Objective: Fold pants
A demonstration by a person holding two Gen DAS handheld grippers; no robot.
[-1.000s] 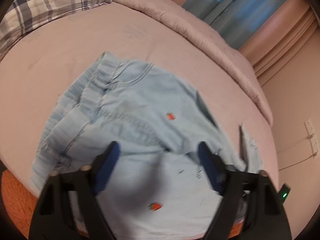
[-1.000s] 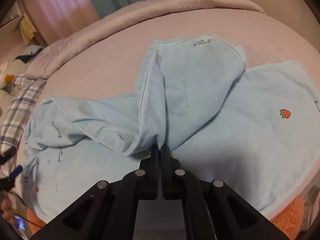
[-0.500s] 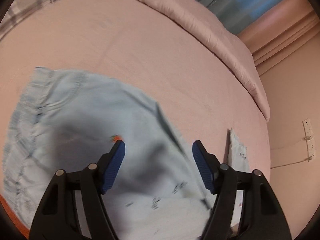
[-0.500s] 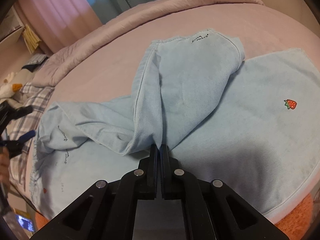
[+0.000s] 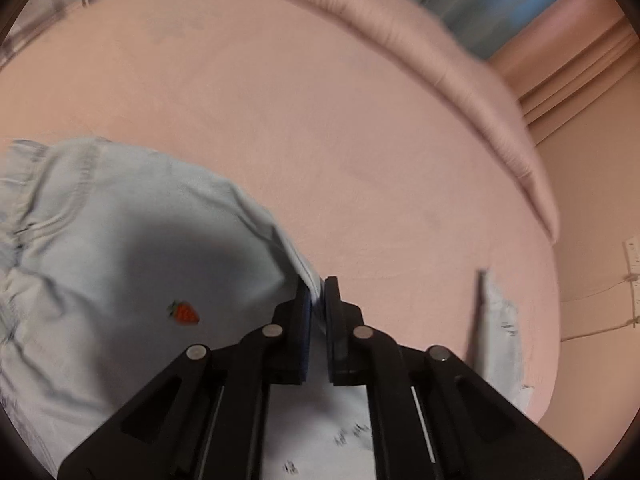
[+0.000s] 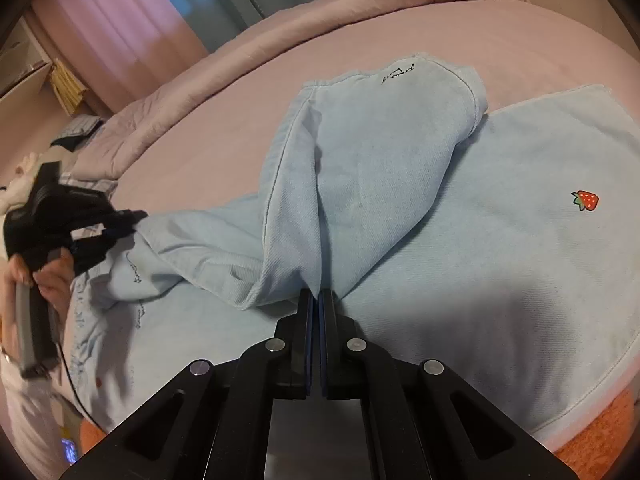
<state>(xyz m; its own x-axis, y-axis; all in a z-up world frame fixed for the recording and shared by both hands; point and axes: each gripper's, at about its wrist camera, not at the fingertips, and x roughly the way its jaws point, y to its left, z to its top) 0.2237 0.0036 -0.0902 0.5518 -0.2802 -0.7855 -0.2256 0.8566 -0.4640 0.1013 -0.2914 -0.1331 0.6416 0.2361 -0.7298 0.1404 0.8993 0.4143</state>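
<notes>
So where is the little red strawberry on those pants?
In the right wrist view the strawberry sits far right on the flat pant leg, beside the bunched leg.

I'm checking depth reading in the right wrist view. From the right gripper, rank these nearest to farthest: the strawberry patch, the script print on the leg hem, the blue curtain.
1. Strawberry patch, to the right on the flat pant leg.
2. Script print, farther up on the folded-over leg's hem.
3. Blue curtain, beyond the bed, upper left.

The right gripper is pinching the pants.
</notes>
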